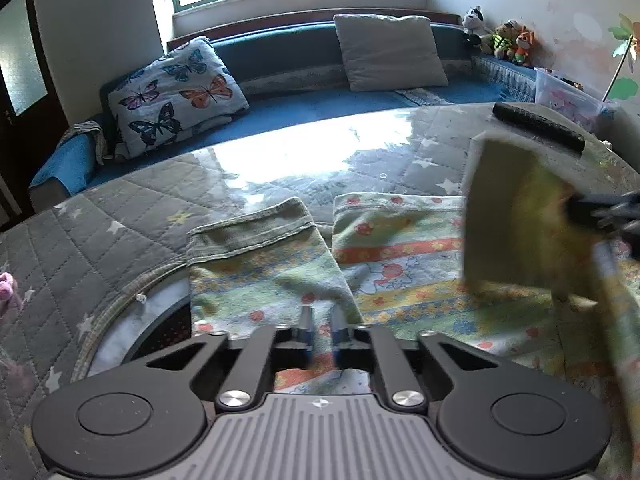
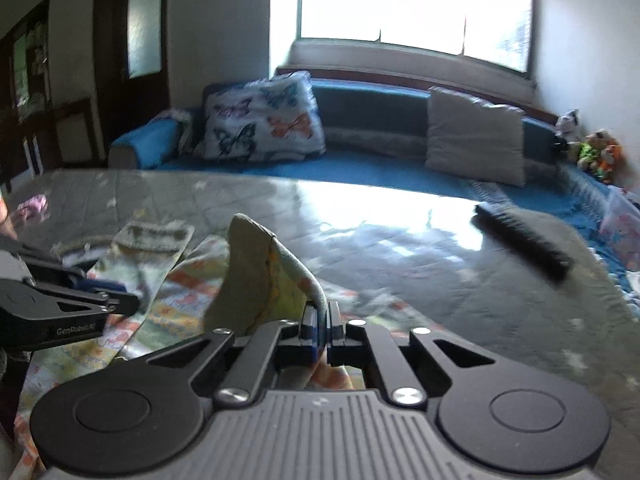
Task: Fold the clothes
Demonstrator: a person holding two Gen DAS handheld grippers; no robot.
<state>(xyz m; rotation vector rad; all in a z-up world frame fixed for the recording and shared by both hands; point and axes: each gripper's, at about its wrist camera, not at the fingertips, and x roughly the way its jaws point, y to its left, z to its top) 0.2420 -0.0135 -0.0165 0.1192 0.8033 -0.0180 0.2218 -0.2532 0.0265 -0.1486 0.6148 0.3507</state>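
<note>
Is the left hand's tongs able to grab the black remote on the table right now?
Probably not from there. The black remote lies far across the table, and the lifted flap of the patterned garment, pinched by the right tongs, hangs between. The left tongs sit low over the cloth.
</note>
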